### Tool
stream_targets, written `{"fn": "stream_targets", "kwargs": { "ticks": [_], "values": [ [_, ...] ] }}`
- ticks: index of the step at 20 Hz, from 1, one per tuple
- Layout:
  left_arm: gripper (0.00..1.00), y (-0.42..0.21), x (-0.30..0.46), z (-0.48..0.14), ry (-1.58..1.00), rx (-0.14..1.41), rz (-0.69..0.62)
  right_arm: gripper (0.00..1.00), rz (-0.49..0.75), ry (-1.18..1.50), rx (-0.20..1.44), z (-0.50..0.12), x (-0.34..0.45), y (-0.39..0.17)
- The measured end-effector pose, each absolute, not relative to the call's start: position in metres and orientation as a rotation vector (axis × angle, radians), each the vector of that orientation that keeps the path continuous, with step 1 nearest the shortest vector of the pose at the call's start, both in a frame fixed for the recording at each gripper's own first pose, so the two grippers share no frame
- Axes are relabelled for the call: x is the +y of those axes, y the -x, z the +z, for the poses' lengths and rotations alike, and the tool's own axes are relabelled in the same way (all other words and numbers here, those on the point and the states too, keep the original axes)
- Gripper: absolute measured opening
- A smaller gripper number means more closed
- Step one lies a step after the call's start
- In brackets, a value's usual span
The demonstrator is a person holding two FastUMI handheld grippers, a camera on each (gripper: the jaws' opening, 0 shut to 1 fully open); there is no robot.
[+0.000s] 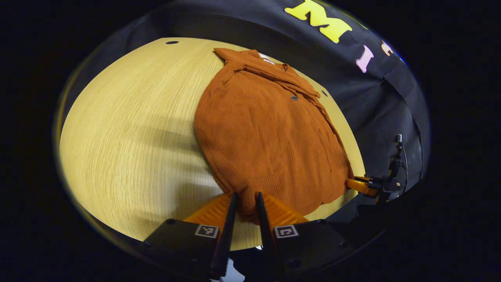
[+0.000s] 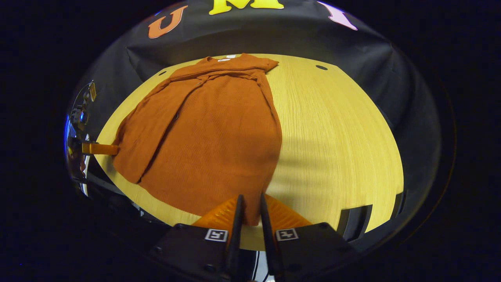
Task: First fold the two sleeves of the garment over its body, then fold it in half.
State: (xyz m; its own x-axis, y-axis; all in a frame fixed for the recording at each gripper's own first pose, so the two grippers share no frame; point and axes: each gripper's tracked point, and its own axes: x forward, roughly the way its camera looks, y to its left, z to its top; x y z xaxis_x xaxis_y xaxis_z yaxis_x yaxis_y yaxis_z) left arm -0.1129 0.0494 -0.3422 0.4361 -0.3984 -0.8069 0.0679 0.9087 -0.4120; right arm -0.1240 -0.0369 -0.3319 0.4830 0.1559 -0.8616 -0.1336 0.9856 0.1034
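Garment [image 1: 266, 137] flat on table [image 1: 129, 149], sleeves already over body. Left gripper [image 1: 245, 203] low at near hem, fingers nearly closed w/ fabric pinched between — looks clamped. Right gripper [image 2: 250, 205] same at other hem corner — grip prob on cloth, hard to confirm.

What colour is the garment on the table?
Rust orange garment, ribbed knit; clearest in the right gripper view.

Left gripper [image 1: 245, 201]: two black blocks, each bearing a square black-and-white marker, with screws at the corners. Thin dark blades run forward from the blocks, backed by ribbed wedges. Right gripper [image 2: 250, 201]: built the same, markers beside the blades, and a cable below the blocks.
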Motion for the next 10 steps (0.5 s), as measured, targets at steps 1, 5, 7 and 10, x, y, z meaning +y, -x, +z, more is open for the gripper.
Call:
{"fn": "stream_targets", "kwargs": {
  "ticks": [1, 5, 7, 10],
  "values": [
    [0.23, 0.116, 0.047, -0.342, 0.341, 1.100, -0.299, 0.11, 0.169, -0.029, 1.061, -0.332, -0.036, 0.123],
    [0.09, 0.132, 0.043, -0.327, 0.378, 1.129, -0.329, 0.11, 0.151, -0.132, 1.083, -0.317, -0.031, 0.127],
    [0.05, 0.145, 0.044, -0.316, 0.378, 1.125, -0.361, 0.01, 0.137, -0.217, 1.084, -0.304, -0.032, 0.130],
    [0.04, 0.165, 0.052, -0.293, 0.391, 1.116, -0.406, 0.01, 0.132, -0.317, 1.088, -0.277, -0.032, 0.133]
  ]
}}
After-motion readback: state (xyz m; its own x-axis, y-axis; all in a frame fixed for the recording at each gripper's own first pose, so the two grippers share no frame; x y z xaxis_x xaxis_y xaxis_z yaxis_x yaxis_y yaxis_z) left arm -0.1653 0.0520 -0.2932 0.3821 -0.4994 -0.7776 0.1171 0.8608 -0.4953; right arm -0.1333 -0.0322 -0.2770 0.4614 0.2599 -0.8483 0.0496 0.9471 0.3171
